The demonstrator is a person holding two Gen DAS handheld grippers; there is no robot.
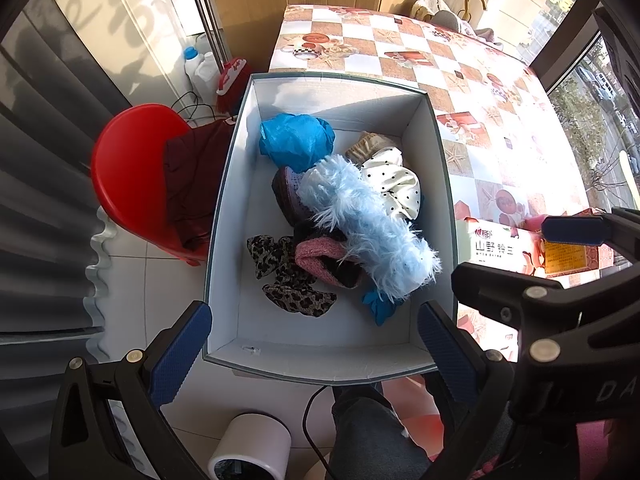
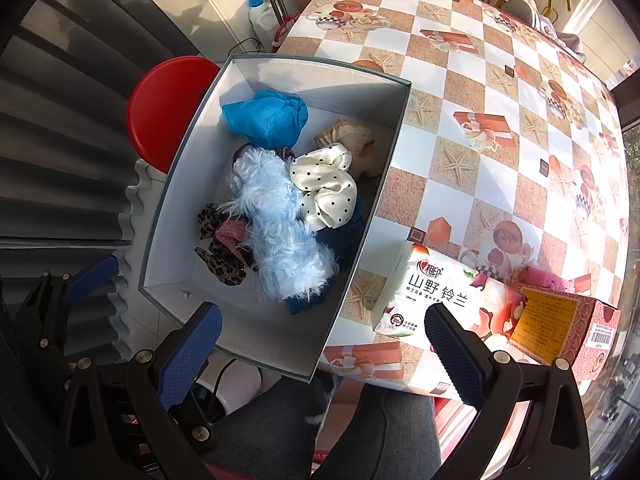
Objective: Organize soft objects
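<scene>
Both claws hang spread wide and empty above the near end of the white cardboard box (image 1: 240,184), which sits at the left edge of the checkered tabletop (image 1: 400,48). The left claw (image 1: 316,344) is centred over the box's near wall, so the heap of soft things lies straight ahead of it and below. The right claw (image 2: 324,344) straddles the box's near right corner, with the heap ahead and to its left.

On top lies the fluffy light-blue piece (image 1: 368,224), its long axis running from the far middle of the box toward the near right corner, roughly along the left claw's line of sight. Beside it sit a white polka-dot scrunchie (image 1: 394,186), a blue gauzy bundle (image 1: 296,140), a leopard-print cloth (image 1: 284,276) and a pink knitted item (image 1: 324,260).

The left claw looks the nearer and squarer to the heap. A tissue pack (image 2: 440,292) rests just ahead of the right claw.
</scene>
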